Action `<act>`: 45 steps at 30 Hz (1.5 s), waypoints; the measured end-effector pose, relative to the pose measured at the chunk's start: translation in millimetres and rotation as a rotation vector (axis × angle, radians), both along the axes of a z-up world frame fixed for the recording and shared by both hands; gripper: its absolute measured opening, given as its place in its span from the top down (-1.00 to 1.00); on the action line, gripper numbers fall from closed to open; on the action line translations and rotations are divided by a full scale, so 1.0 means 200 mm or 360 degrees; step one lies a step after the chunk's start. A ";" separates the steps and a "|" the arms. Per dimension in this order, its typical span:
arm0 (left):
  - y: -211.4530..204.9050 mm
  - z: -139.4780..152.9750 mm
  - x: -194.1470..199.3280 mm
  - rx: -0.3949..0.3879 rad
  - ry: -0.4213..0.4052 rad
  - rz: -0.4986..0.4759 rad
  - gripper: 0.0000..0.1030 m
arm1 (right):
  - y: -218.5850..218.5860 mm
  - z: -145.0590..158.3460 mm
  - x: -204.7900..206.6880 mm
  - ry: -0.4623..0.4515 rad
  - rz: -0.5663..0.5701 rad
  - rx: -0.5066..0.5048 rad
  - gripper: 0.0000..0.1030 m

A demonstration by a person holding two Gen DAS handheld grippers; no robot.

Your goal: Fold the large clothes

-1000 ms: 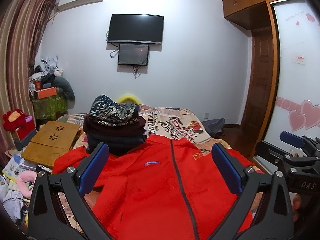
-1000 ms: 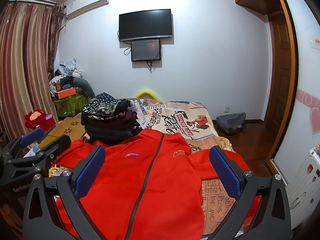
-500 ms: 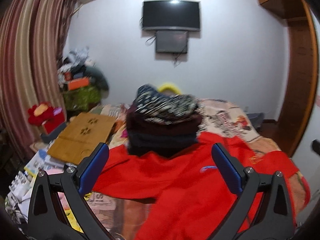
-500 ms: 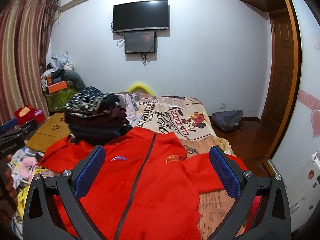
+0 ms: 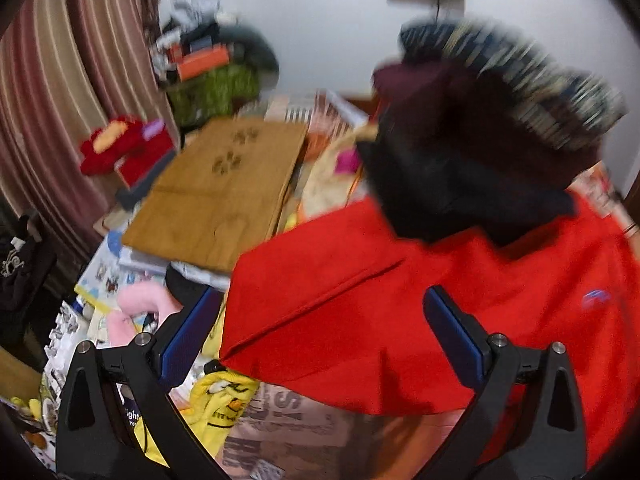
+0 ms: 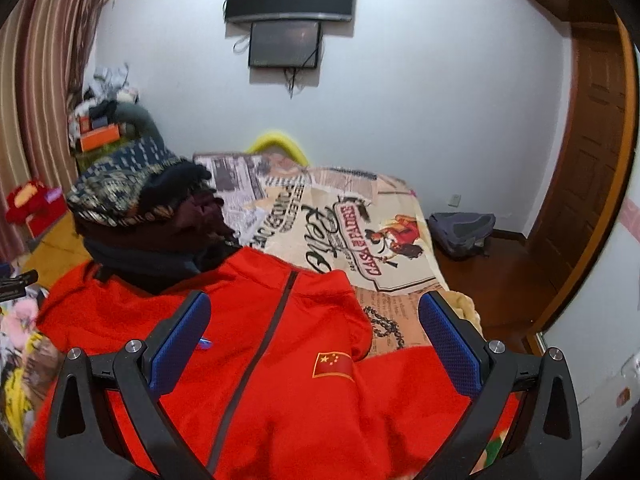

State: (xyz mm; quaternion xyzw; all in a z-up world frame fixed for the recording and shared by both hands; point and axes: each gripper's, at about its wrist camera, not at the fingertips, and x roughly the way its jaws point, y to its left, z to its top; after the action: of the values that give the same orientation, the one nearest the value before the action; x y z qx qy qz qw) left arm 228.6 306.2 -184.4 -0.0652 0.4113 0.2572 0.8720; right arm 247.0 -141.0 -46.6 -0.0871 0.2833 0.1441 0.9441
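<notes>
A large red zip jacket (image 6: 280,392) lies spread front-up on the bed, with a grey zipper and a small flag patch. In the left wrist view its left sleeve (image 5: 344,312) lies flat near the bed's left edge. My left gripper (image 5: 324,340) is open and empty, just above that sleeve. My right gripper (image 6: 316,344) is open and empty, above the jacket's chest. A stack of folded dark clothes (image 6: 148,216) with a patterned piece on top sits behind the jacket's left shoulder.
The bed (image 6: 344,220) has a newspaper-print cover. A wooden lap desk (image 5: 224,192), books, a pink plush and yellow cloth (image 5: 216,408) lie at the left. A grey backpack (image 6: 460,228) is on the floor by the wooden door.
My left gripper has swung left and down toward the jacket's left sleeve; its view is blurred. My right gripper has moved lower and closer over the jacket's chest. Both stay open.
</notes>
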 end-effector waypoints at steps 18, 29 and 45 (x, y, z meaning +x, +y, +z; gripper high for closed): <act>0.23 -0.25 0.33 -0.0273 0.0054 -0.0072 0.79 | 0.17 -0.40 0.30 0.0437 0.0131 -0.0138 -0.99; -0.04 0.28 0.18 -0.0348 -0.0203 -0.0312 0.96 | 0.15 -0.29 0.24 0.0388 0.0176 -0.0119 -0.99; -1.10 0.94 0.42 -0.0432 -0.0442 -0.0876 0.96 | -0.08 -0.07 0.06 0.0290 0.0215 -0.0034 -0.99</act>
State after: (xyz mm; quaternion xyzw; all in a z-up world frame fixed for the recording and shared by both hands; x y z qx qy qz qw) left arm 312.4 87.0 4.1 -0.1016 0.3211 -0.0564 0.9399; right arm 258.5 -156.4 -60.5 -0.1025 0.3629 0.2116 0.9017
